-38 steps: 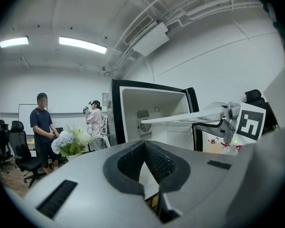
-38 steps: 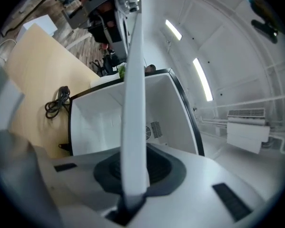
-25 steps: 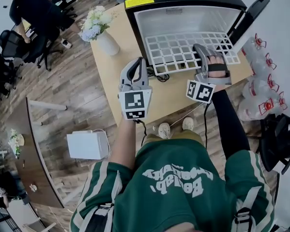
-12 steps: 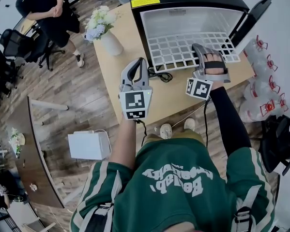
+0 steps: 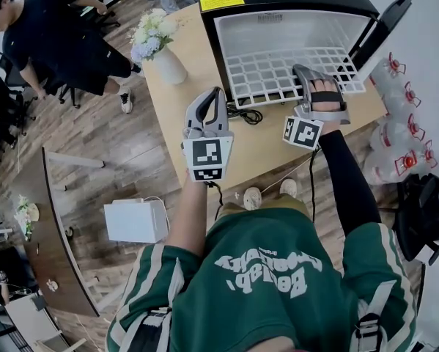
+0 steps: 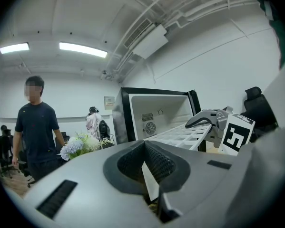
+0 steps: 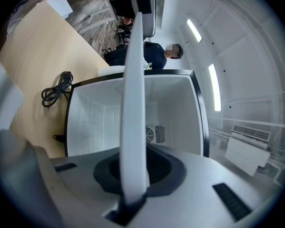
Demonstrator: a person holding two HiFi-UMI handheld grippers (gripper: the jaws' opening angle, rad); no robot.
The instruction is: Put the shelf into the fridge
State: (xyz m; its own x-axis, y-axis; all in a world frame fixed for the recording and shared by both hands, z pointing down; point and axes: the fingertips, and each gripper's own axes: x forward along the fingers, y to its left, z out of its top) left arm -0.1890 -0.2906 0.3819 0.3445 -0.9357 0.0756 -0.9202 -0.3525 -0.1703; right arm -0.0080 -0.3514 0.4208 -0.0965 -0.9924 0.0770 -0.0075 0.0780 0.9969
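Observation:
The white wire shelf (image 5: 281, 72) lies level, its far part inside the open black fridge (image 5: 278, 6) and its near edge sticking out over the table. My right gripper (image 5: 309, 79) is shut on that near edge at the right. In the right gripper view the shelf (image 7: 132, 89) shows edge-on as a white bar running out of my right gripper (image 7: 132, 196) toward the fridge's white inside (image 7: 166, 108). My left gripper (image 5: 207, 100) hovers over the table, left of the shelf, shut and holding nothing. The left gripper view shows the shelf (image 6: 182, 136) with the right gripper (image 6: 213, 122) on it.
A white vase of flowers (image 5: 159, 50) stands on the wooden table (image 5: 175, 123) left of the fridge. A black cable (image 5: 242, 114) lies coiled by the shelf's near edge. The fridge door (image 5: 380, 28) hangs open at right, above packed water bottles (image 5: 391, 123). A person (image 5: 50, 35) stands at far left.
The person in black at the far left has walked nearer along the floor. Both grippers and the shelf stay about where they were.

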